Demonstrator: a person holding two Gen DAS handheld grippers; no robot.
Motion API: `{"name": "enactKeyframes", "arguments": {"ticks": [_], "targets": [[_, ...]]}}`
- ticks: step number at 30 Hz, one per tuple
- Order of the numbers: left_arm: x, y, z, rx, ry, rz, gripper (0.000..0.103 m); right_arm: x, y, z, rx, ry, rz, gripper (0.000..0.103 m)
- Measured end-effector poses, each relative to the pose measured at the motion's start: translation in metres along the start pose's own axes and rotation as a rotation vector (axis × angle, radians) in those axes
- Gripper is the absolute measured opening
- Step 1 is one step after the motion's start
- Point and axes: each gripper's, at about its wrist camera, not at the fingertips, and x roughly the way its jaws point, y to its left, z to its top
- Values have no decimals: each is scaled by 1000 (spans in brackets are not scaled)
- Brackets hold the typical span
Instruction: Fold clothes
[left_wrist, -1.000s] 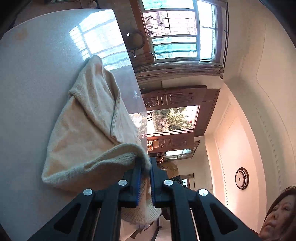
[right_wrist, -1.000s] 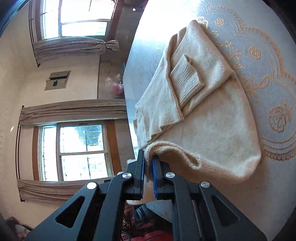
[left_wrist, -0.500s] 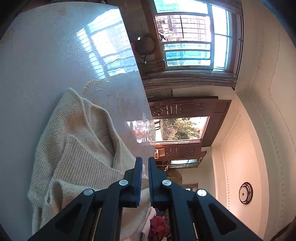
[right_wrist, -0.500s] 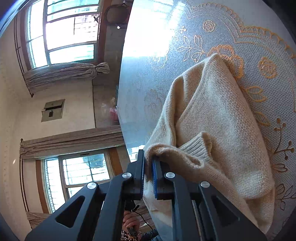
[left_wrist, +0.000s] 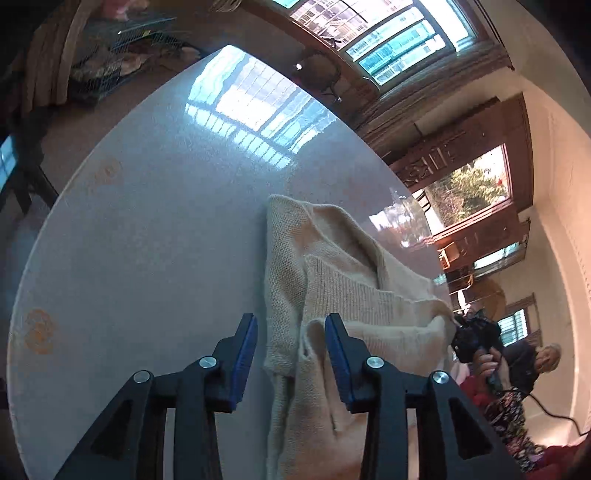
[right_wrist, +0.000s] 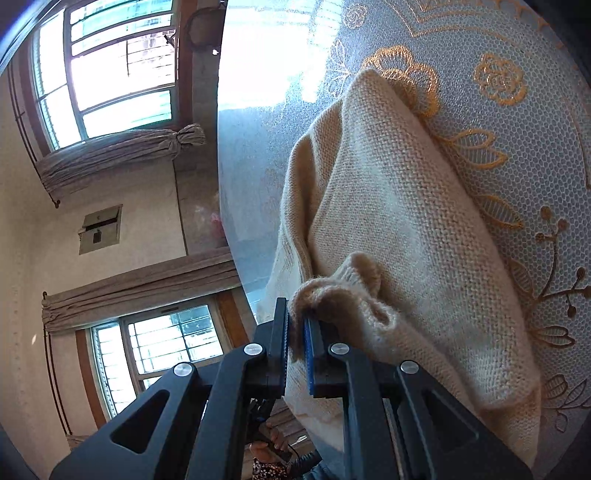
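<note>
One cream sweater (left_wrist: 332, 280) is seen on one round table (left_wrist: 155, 229). Two grippers are counted, the left gripper (left_wrist: 290, 354) and the right gripper (right_wrist: 295, 350). Two windows are shown in the right wrist view.

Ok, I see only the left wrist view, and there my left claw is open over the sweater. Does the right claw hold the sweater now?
Observer: Yes. The right claw is shut on a bunched edge of the sweater.
Operator: Is the sweater flat near that claw?
Observer: No. A rolled lump of knit stands up just beyond the fingertips.
Operator: And what lies beside the sweater on that side?
Observer: A mesh cloth with gold roses and leaves. The sweater's long edge rests on it.
</note>
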Motion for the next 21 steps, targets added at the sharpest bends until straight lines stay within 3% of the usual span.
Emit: {"name": "enactKeyframes", "arguments": {"ticks": [3, 7, 12, 17, 19, 21], "targets": [[15, -41, -6, 375, 55, 200, 39, 1, 1, -2, 0, 3, 2, 8], [38, -72, -13, 655, 105, 242, 38, 2, 4, -5, 1, 3, 1, 8], [45, -79, 3, 665, 121, 125, 38, -2, 1, -8, 8, -2, -1, 8], [51, -80, 20, 627, 157, 56, 38, -3, -3, -7, 23, -7, -5, 8], [55, -75, 20, 621, 195, 10, 38, -4, -4, -6, 26, -7, -9, 8], [69, -70, 19, 612, 259, 30, 38, -3, -4, -5, 26, -8, -9, 8]]}}
